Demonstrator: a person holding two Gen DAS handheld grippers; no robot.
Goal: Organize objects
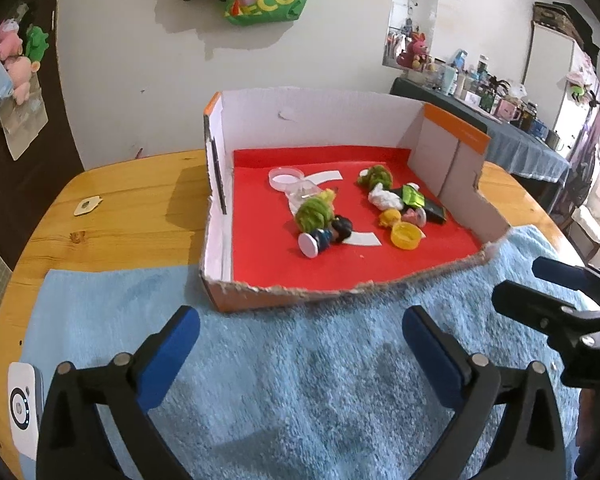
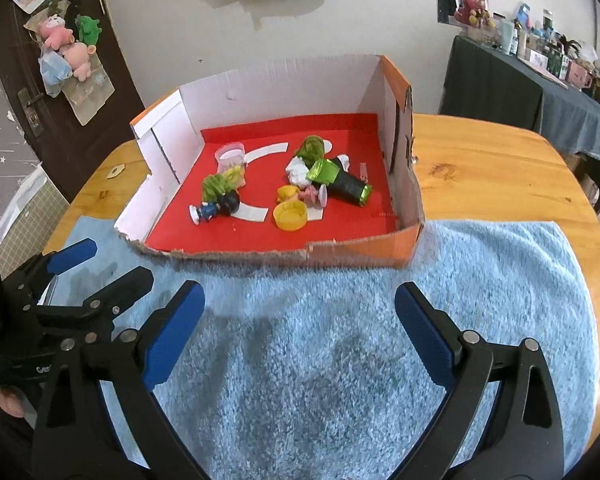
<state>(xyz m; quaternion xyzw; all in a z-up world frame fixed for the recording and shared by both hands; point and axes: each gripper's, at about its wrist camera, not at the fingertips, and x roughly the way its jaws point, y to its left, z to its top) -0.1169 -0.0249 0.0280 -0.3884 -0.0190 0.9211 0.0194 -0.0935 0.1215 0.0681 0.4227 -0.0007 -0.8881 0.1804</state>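
A shallow cardboard box with a red floor sits on a blue towel. In it lie two green yarn balls, a small dark-haired figurine, a yellow cap, a clear round container, a white crumpled piece and a black-green packet. My left gripper is open and empty over the towel, short of the box. My right gripper is open and empty too; it also shows at the right of the left wrist view.
The towel lies on a round wooden table. A white device sits at the table's near left edge. A small tag lies on the wood left of the box. A cluttered side table stands at the far right.
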